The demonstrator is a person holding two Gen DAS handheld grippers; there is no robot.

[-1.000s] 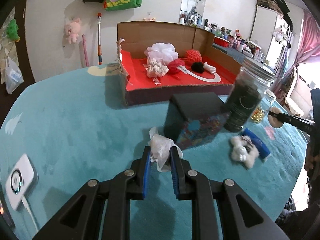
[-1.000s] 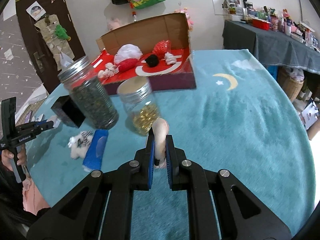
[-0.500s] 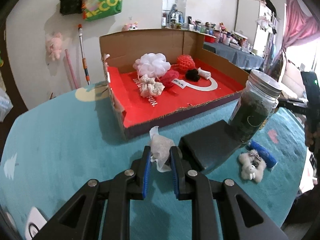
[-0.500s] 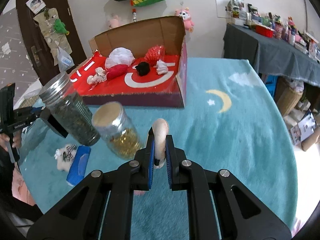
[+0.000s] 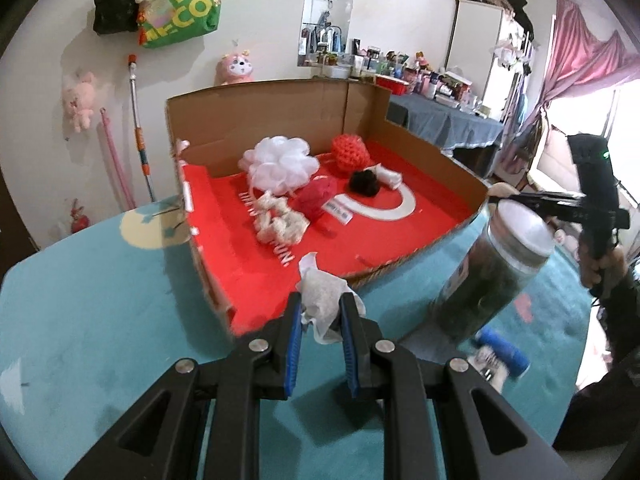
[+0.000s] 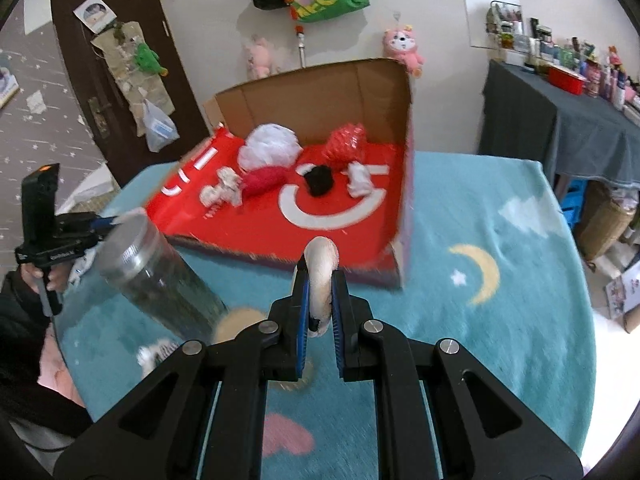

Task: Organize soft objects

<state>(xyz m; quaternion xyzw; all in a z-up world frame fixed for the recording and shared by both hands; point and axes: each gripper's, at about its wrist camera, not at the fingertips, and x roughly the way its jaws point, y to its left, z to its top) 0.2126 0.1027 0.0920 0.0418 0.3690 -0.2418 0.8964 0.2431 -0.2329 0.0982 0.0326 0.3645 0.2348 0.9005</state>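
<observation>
Left gripper [image 5: 320, 312] clamps crumpled white tissue [image 5: 322, 294]; right gripper [image 6: 320, 296] clamps beige round puff [image 6: 321, 268].

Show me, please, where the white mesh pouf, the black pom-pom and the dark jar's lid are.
white mesh pouf [image 5: 280, 164]: left wrist view, middle of its ruffles.
black pom-pom [image 6: 319, 179]: right wrist view, centre of the ball.
dark jar's lid [image 5: 524, 228]: left wrist view, flat metal top.

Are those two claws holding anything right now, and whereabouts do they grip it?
Yes. The left gripper pinches a crumpled white tissue by its lower end. The right gripper clamps a beige puff across its lower half.
</observation>
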